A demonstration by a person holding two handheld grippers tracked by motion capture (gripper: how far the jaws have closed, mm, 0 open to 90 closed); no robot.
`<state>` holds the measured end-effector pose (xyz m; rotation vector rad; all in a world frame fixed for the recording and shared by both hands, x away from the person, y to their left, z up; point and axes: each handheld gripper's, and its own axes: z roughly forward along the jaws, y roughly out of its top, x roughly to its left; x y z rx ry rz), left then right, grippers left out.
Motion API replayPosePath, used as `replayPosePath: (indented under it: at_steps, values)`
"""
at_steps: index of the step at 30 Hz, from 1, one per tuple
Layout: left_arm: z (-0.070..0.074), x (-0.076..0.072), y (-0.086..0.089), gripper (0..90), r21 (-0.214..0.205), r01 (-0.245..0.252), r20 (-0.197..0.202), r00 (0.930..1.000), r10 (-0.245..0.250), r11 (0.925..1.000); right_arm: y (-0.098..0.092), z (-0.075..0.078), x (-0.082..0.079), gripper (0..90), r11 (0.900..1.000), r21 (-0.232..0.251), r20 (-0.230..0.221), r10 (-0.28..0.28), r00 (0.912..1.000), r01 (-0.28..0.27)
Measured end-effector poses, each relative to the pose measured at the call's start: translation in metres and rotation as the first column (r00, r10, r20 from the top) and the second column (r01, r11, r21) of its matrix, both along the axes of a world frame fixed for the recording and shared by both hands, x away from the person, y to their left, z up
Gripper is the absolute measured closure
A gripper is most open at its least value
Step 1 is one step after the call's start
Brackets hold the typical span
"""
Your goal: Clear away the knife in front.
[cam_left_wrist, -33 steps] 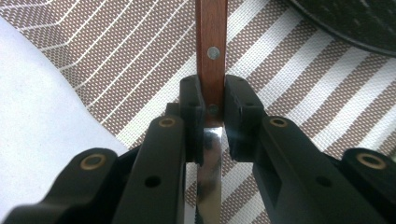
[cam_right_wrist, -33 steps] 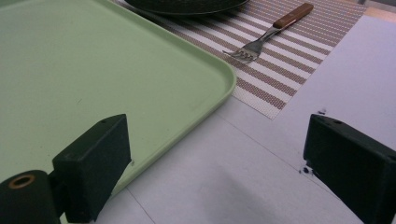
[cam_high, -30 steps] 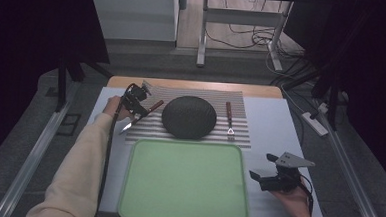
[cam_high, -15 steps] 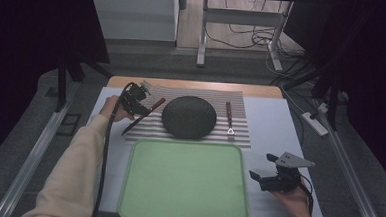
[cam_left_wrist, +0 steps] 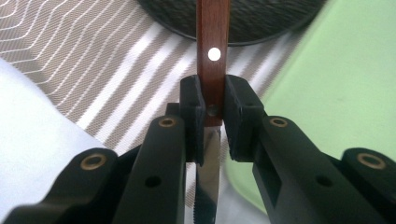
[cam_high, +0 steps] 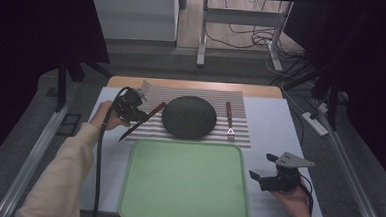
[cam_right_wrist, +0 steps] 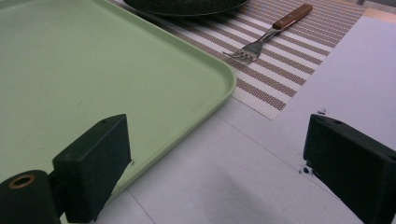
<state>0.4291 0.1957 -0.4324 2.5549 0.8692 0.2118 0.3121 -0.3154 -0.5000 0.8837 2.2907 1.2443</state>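
My left gripper is shut on a knife with a brown wooden handle, held above the striped placemat to the left of the dark plate. The jaws clamp the knife where handle meets blade, and the blade points toward the green tray. A fork with a wooden handle lies on the mat to the right of the plate. My right gripper rests open on the white table to the right of the tray, with nothing between its jaws.
The placemat lies on a white table surface. The green tray sits at the near middle, its corner close to my right gripper. Metal rails run along both sides of the table, and cables lie on the floor beyond.
My left gripper has lifted the knife and carried it toward the near side and the right, closer to the tray. The right gripper has not moved.
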Motion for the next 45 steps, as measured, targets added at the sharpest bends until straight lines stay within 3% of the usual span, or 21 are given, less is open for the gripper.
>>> replayPosePath:
  at_steps: [8, 10, 15, 19, 27, 36, 37, 39, 41, 42, 43, 44, 45]
  values:
    - [0.005, -0.031, -0.018, 77.8, 0.001, 0.060, 0.005, 0.9982, -0.060, 0.9982, 0.000, 0.000, 0.000, 7.5, 1.0000, 0.003, 0.000, 0.000, 1.0000, 0.000]
    - [0.002, -0.043, -0.028, 77.8, 0.004, 0.084, -0.001, 0.9965, -0.084, 0.9965, 0.000, 0.000, 0.000, 7.5, 1.0000, 0.004, 0.000, 0.000, 1.0000, 0.000]
    - [-0.003, -0.058, -0.041, 77.8, 0.003, 0.118, -0.010, 0.9930, -0.118, 0.9930, 0.000, 0.000, 0.001, 7.5, 1.0000, 0.007, 0.000, -0.002, 1.0000, 0.002]
    - [-0.016, -0.073, -0.060, 77.8, 0.004, 0.168, -0.034, 0.9852, -0.168, 0.9857, 0.001, 0.000, 0.001, 7.5, 1.0000, 0.008, -0.003, 0.002, 1.0000, -0.002]
    - [-0.047, -0.089, -0.088, 77.7, 0.009, 0.241, -0.093, 0.9664, -0.240, 0.9704, 0.001, 0.000, 0.001, 7.5, 1.0000, 0.008, -0.005, 0.004, 1.0000, -0.004]
    - [-0.067, -0.106, -0.103, 77.7, 0.030, 0.289, -0.150, 0.9476, -0.282, 0.9567, 0.000, 0.000, 0.001, 7.5, 1.0000, 0.003, -0.004, 0.003, 1.0000, -0.003]
    - [-0.068, -0.108, -0.104, 77.6, 0.032, 0.293, -0.149, 0.9468, -0.285, 0.9556, 0.001, 0.000, 0.000, 7.5, 1.0000, 0.004, 0.000, -0.002, 1.0000, 0.002]
    - [-0.067, -0.110, -0.105, 76.4, 0.016, 0.281, -0.124, 0.9527, -0.277, 0.9595, 0.001, 0.000, 0.000, 7.4, 1.0000, 0.004, 0.000, -0.002, 1.0000, 0.002]
    - [-0.063, -0.108, -0.107, 66.5, -0.014, 0.290, -0.105, 0.9513, -0.290, 0.9570, 0.000, 0.000, 0.001, 7.5, 1.0000, 0.002, -0.005, 0.003, 1.0000, -0.003]
    - [-0.060, -0.108, -0.109, 66.7, -0.028, 0.294, -0.088, 0.9515, -0.295, 0.9555, 0.000, 0.000, 0.001, 7.5, 1.0000, 0.002, -0.005, 0.002, 1.0000, -0.002]
    - [-0.060, -0.108, -0.109, 69.4, -0.028, 0.294, -0.088, 0.9515, -0.295, 0.9555, 0.001, 0.000, 0.001, 7.5, 1.0000, 0.002, -0.004, 0.002, 1.0000, -0.002]
    - [-0.056, -0.107, -0.116, 74.7, -0.059, 0.314, -0.059, 0.9465, -0.317, 0.9476, 0.001, 0.000, 0.001, 7.5, 1.0000, 0.004, -0.003, 0.002, 1.0000, -0.002]
    - [-0.056, -0.107, -0.116, 80.7, -0.059, 0.314, -0.059, 0.9465, -0.317, 0.9476, 0.001, 0.000, 0.001, 7.5, 1.0000, 0.003, -0.003, 0.001, 1.0000, -0.001]
